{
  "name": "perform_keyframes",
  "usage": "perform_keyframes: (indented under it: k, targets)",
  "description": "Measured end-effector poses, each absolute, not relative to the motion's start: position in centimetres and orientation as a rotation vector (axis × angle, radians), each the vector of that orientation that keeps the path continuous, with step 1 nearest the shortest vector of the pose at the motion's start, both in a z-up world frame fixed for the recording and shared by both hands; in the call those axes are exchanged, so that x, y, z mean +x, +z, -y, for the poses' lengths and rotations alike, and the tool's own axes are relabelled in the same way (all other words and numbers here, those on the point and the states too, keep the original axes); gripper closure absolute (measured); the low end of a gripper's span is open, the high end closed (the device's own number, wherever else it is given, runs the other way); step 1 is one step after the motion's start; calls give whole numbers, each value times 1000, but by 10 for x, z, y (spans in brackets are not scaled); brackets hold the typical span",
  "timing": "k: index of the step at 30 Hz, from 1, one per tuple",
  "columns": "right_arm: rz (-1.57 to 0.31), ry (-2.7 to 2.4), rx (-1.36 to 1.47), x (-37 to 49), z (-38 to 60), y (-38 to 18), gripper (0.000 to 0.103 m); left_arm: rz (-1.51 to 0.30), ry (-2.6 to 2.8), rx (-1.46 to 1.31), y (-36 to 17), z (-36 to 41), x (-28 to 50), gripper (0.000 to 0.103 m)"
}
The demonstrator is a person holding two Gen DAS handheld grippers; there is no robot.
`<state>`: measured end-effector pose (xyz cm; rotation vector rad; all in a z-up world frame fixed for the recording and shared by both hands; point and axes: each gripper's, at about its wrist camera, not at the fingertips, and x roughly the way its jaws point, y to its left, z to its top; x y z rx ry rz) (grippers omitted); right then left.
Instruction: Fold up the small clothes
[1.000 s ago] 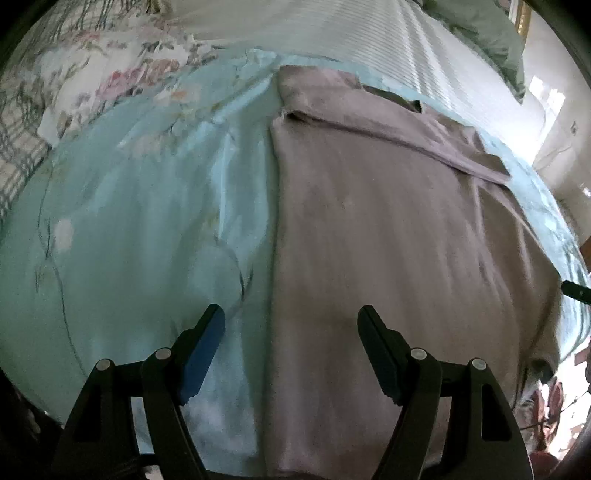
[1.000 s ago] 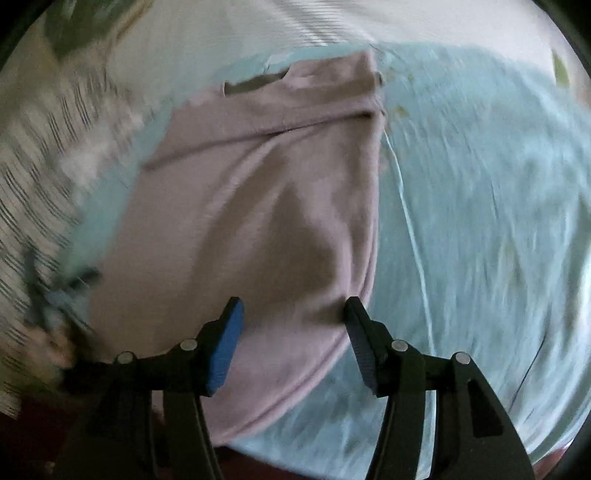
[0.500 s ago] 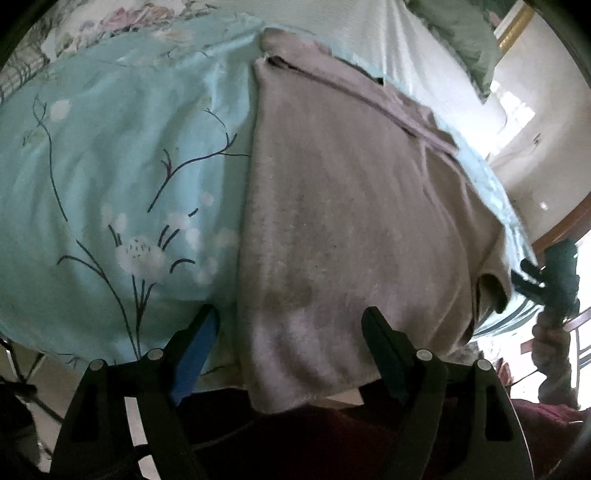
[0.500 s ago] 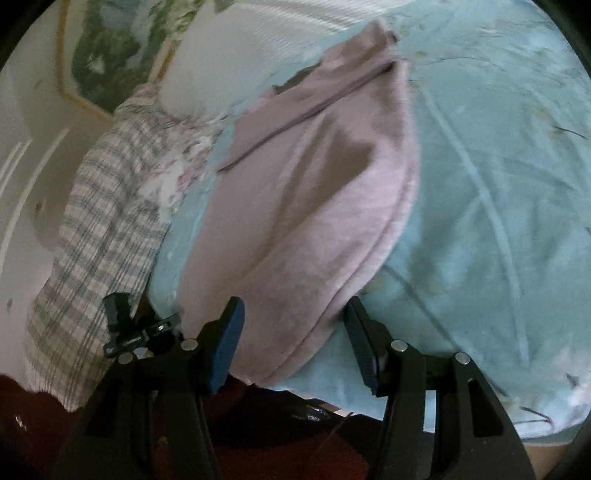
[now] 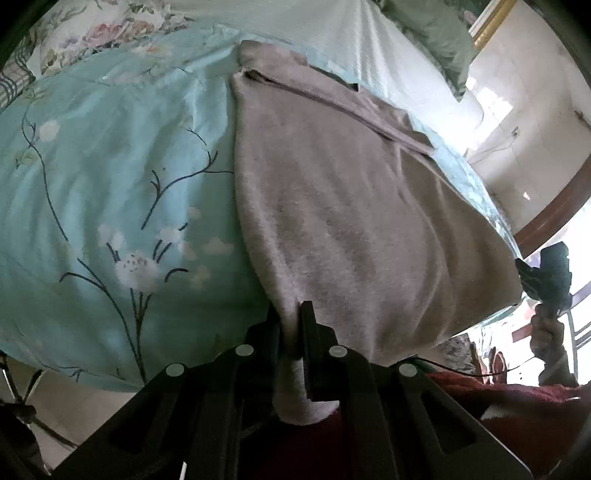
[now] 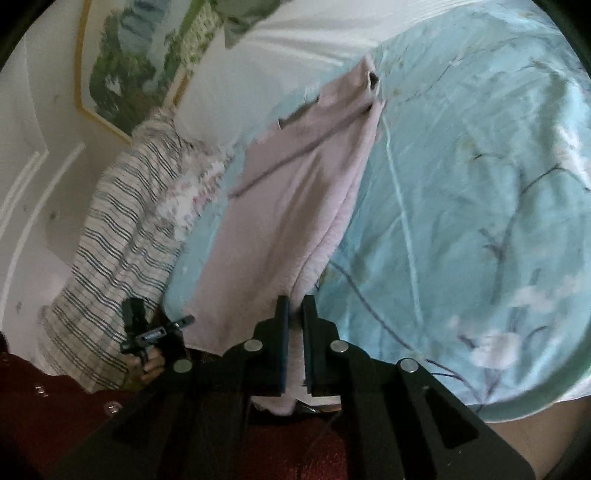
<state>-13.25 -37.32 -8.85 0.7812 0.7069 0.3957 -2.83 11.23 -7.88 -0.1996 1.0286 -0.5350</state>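
- Mauve-grey garment [image 5: 351, 221] lies spread along a pale blue floral bedcover [image 5: 110, 184], running from the near edge of the bed up toward the pillows, its far end doubled over into a narrow band.
- Its near hem hangs over the edge of the bed, and both claws have hold of it there.
- Left gripper [image 5: 291, 325] is pinched tight on the near left corner of the hem; a tongue of fabric pokes out below the closed fingers.
- Right gripper [image 6: 294, 314] is likewise pressed together on the near right corner [image 6: 291, 280], with cloth showing in the narrow slot between its pads.
- From the right wrist view the garment looks pinker and its right-hand edge is a rolled fold lying on the bedcover [image 6: 461, 184].
- A striped blanket [image 6: 110, 240] and a flowered cloth sit beside the garment on the left of that view, with a framed landscape picture [image 6: 129, 62] on the wall behind.
- White ribbed bedding [image 5: 332, 33] lies beyond the garment's far end.
- Dark red cloth [image 6: 55, 413] fills the bottom of both views, beneath the grippers.
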Motion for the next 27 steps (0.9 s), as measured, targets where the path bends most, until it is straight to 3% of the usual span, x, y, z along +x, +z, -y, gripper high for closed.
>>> perform_keyframes:
  k: [5,7,8,9,20,21,22,23,24,27]
  targets:
    - [-736,388,825,-121,380,-109,90,-1099,-559,-235,-96,-117,-19,65]
    - [-753,392,826,-116,380,-119,76,-1097,-612,-246,-95,-115,-19,47]
    - [-757,412,833,-115,379,-123,68,-1100,-632,-245,-95,-113,-20,44]
    - [-750,439,844,-114,379,-126,67,-1100,-643,-236,-95,-112,-20,44]
    - [-713,579,890,-105,387,-135,67,-1104,-731,-206,-95,-95,-10,47]
    - [-722,599,886,-104,384,-135,67,-1097,-726,-176,-94,-91,-11,56]
    - [-735,624,880,-105,381,-136,67,-1093,-722,-156,-94,-90,-14,74]
    - [-754,645,864,-106,377,-137,69,-1094,-716,-137,-95,-89,-15,83]
    - [-784,668,829,-107,368,-136,74,-1102,-709,-126,-98,-88,-15,88]
    - [-867,713,743,-106,340,-137,75,-1116,-718,-189,-102,-93,-11,87]
